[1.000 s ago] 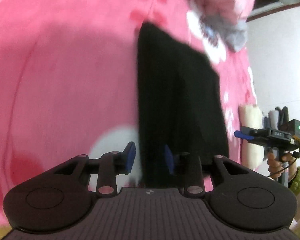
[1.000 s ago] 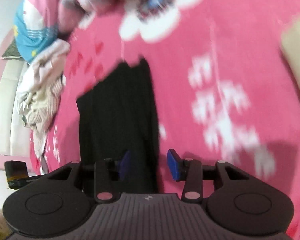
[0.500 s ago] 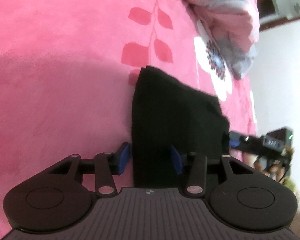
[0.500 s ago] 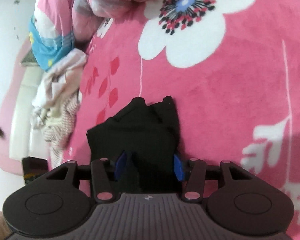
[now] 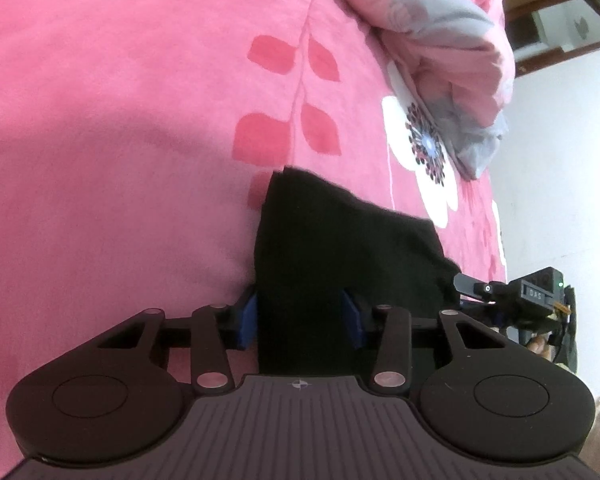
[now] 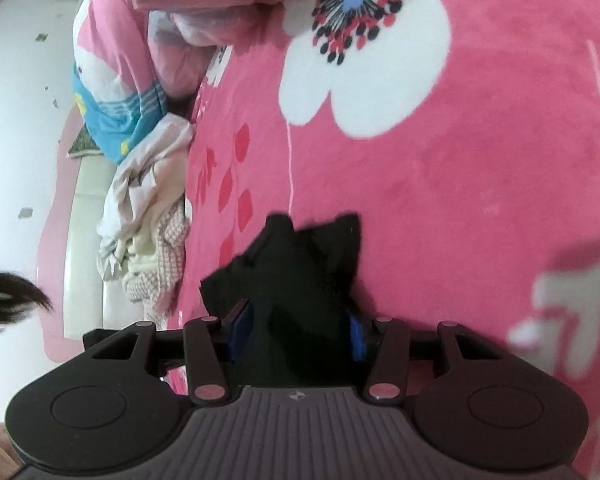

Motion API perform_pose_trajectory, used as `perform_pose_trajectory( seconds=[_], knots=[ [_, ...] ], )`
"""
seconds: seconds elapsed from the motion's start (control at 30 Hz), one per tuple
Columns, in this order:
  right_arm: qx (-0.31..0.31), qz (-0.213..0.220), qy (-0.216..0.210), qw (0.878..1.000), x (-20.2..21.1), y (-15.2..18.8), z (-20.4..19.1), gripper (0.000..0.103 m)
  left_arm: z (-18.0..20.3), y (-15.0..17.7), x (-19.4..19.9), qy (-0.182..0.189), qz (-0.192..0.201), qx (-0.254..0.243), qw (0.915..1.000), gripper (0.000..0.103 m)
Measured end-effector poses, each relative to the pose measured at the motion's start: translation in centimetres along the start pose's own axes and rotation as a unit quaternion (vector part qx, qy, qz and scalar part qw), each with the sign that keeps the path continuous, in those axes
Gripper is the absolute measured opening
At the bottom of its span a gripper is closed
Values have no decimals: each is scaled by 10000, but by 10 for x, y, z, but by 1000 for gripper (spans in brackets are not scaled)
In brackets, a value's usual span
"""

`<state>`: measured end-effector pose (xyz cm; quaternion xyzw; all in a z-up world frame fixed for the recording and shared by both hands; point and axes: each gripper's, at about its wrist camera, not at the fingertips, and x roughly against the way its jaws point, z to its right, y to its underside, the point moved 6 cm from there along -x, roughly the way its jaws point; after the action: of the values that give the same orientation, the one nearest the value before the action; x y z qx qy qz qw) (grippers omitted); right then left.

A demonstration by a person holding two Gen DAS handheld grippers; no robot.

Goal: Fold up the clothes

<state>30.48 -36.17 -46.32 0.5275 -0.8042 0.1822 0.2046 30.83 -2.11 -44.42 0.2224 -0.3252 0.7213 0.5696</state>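
A black garment (image 5: 332, 248) lies bunched on the pink floral bedspread (image 5: 100, 160). Its near end runs between the blue pads of my left gripper (image 5: 300, 316), and the cloth fills the gap as the jaws are closing on it. In the right wrist view the same black garment (image 6: 300, 272) rises in crumpled peaks. Its near part is packed between the pads of my right gripper (image 6: 298, 330), which is shut on it. The right gripper's housing (image 5: 536, 294) shows past the garment's right corner. The cloth under both gripper bodies is hidden.
A pink and grey quilt (image 5: 440, 40) is heaped at the far side of the bed. A pile of pale clothes (image 6: 148, 220) and a blue and pink pillow (image 6: 112, 100) lie along the bed's left edge. Dark hair (image 6: 8, 296) shows at the left border.
Both grippers have moved forward and down toward the bed with the black garment in them. The cloth, long and stretched before, now looks shorter and bunched. Both jaws stand slightly wider.
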Motion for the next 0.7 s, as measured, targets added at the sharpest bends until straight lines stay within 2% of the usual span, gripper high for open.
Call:
perform_pose_trajectory(
  seconds=[0.13,0.2,0.3,0.37,0.53,0.63,0.7],
  knots=[
    [80,162,-61,9998,-10,-18,-9,50,2,-9,-6,37,101,11,9999,43],
    [283,282,144,9991,-1,-20,-13,51,2,-7,-5,49,103,-11,9999,43],
    [122,718,222,9971,26,-22,-7,51,1,-4,-3,62,134,-91,9998,43],
    [64,760,261,9967,31,-26,0,51,0,-5,-5,76,163,-69,9998,43],
    [235,542,119,9982,-8,-44,0,51,-1,-9,-10,121,233,28,9997,43],
    [437,291,68,9986,-10,-36,-4,52,0,-9,-10,130,234,16,9996,43],
    [275,13,-85,9996,-4,-23,-1,52,-1,-10,-10,153,229,46,9996,43]
  ],
)
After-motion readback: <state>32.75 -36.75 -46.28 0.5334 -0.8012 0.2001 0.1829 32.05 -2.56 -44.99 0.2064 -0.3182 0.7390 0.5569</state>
